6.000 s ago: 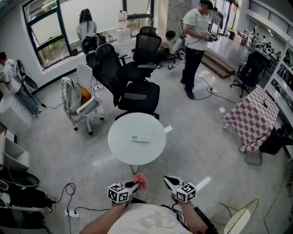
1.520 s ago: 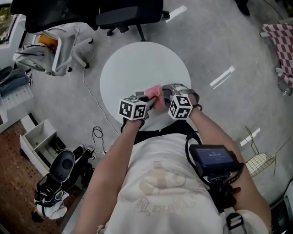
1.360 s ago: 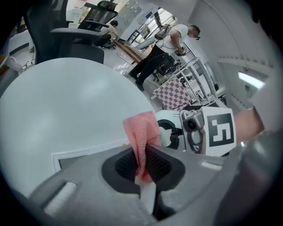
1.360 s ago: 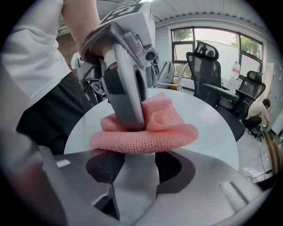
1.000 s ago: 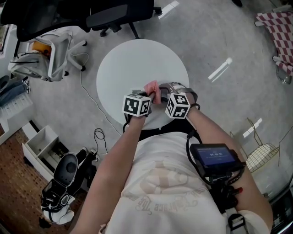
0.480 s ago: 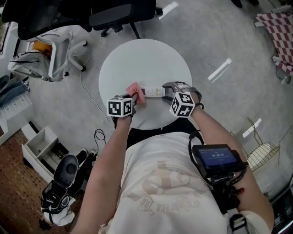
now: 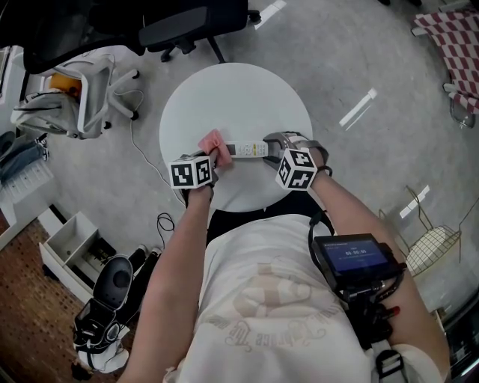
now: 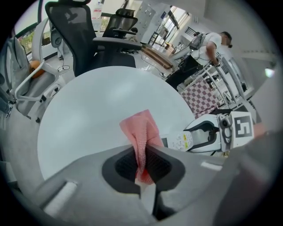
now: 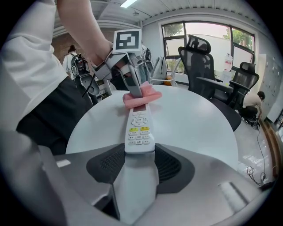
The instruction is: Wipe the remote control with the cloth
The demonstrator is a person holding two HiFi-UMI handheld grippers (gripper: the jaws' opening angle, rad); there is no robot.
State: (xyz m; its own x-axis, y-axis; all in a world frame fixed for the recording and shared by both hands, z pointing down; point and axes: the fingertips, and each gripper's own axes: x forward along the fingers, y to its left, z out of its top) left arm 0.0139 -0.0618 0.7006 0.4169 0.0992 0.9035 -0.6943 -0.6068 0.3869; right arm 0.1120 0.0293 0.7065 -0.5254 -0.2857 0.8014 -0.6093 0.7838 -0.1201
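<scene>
Since a second ago the left hand-held gripper [image 7: 215, 155] has slid its pink cloth [image 7: 211, 141] away from the right hand-held gripper [image 7: 273, 146], out to the remote's [image 7: 248, 149] far end, so the keypad now shows. The round white counter [image 7: 224, 90] spreads wide beyond the remote toward the black chairs [image 7: 179, 22] at its far rim. The remote itself sits near the rim closest to the person, held slightly above the surface. The right hand-held gripper is clamped on the remote's butt end. The left one is pinched tight on a fold of cloth, whose loose end seems to rest on the remote's tip.
</scene>
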